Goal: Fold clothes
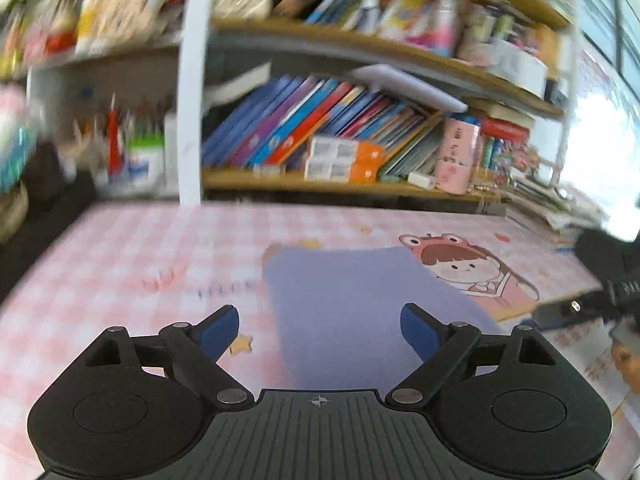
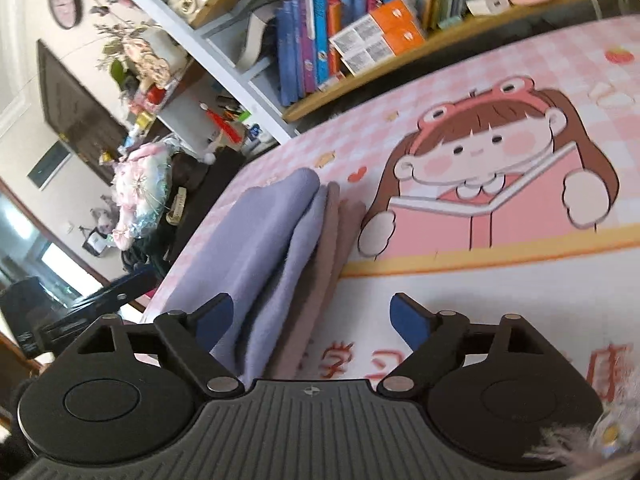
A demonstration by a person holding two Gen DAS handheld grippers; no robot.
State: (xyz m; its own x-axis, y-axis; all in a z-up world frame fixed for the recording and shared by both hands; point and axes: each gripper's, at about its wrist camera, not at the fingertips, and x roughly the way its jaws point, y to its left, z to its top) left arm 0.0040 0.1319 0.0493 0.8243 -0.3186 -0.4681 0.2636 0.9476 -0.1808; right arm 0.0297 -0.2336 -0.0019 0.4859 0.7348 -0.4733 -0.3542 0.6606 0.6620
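— Lilac cloth (image 2: 272, 248), folded flat on the pink checked table mat (image 1: 120, 248). See it past the left gripper (image 1: 320, 330)?

— Yes. It lies ahead of those blue fingertips (image 1: 222, 330) and runs back between them, but neither pad touches it. The jaws stand wide apart, with nothing held.

— And the right gripper (image 2: 310, 322)?

— Spread wide too, and empty. The cloth sits toward its left finger (image 2: 214, 322), passing just beside that pad and on under the gripper body. A dusty pink layer (image 2: 334, 240) shows along the fold's right edge.

— What's beyond the right finger (image 2: 408, 320)?

— Only the mat: a cartoon girl (image 2: 492, 168) in a frog hat, ahead and to the right of the fingers.

— Behind everything?

— Shelves of books (image 1: 320, 120), far beyond the fingertips, blurred in the left view.
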